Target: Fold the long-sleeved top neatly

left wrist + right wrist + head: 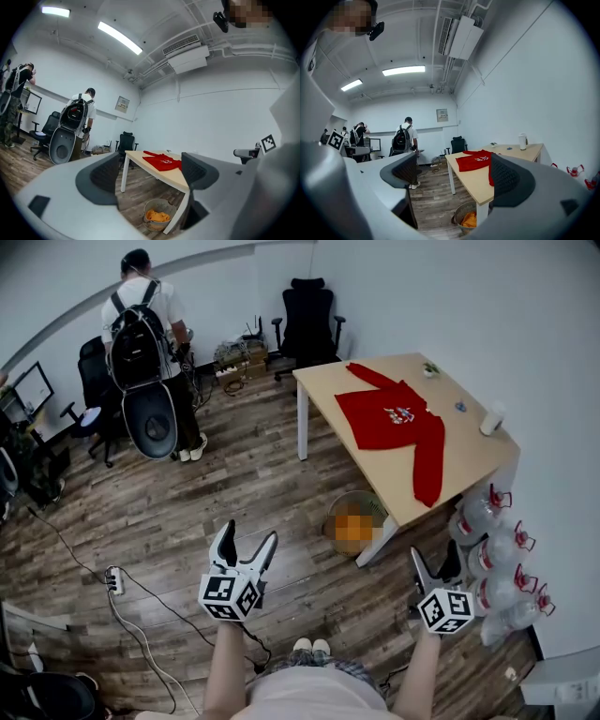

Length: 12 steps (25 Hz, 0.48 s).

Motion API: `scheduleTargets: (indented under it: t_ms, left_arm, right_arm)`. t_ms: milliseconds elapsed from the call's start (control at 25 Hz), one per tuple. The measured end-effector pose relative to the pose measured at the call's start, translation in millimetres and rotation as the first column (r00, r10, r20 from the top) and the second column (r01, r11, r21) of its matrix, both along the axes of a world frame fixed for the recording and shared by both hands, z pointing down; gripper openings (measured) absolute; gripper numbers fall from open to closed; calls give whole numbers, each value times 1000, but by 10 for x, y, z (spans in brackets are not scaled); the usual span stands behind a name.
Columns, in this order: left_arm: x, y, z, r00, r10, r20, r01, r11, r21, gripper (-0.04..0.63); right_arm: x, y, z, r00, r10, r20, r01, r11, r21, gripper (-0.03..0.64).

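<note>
Left gripper view: red top (161,162) partly behind left claw (149,169)

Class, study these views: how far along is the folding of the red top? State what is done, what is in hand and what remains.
Done: nothing. The red top lies spread unfolded on the table, sleeves out. In hand: nothing. The left gripper and right gripper are open, empty and well short of the table. Left: the approach and every fold.
</note>
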<state>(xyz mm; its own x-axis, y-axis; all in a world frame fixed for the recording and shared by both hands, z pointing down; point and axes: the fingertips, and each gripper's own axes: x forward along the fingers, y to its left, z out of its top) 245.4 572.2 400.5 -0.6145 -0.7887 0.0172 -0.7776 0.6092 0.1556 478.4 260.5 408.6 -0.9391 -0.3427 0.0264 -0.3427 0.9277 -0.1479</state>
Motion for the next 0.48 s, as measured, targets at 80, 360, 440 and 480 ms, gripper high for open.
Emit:
scheduleTargets:
  t_ms: [80, 360, 440, 480]
  left_arm:
    - [10, 3, 26, 1000, 6, 1, -6, 1000, -8, 414]
    - [14, 79, 119, 1000, 9, 8, -9, 1000, -11, 426]
    - [9, 106, 148, 1000, 6, 3, -5, 1000, -9, 426]
    - [0, 112, 162, 1000, 4, 1, -4, 1000, -8, 426]
  right_arm:
    - [-7, 25, 27, 1000, -3, 2, 3, 1000, -6, 492]
    - [-57, 119, 66, 1000, -10, 21, 10, 1000, -5, 517]
    - [-74, 132, 58, 1000, -13, 27, 13, 1000, -3, 517]
    - [-88, 128, 58, 1000, -14, 28, 14, 1000, -2, 517]
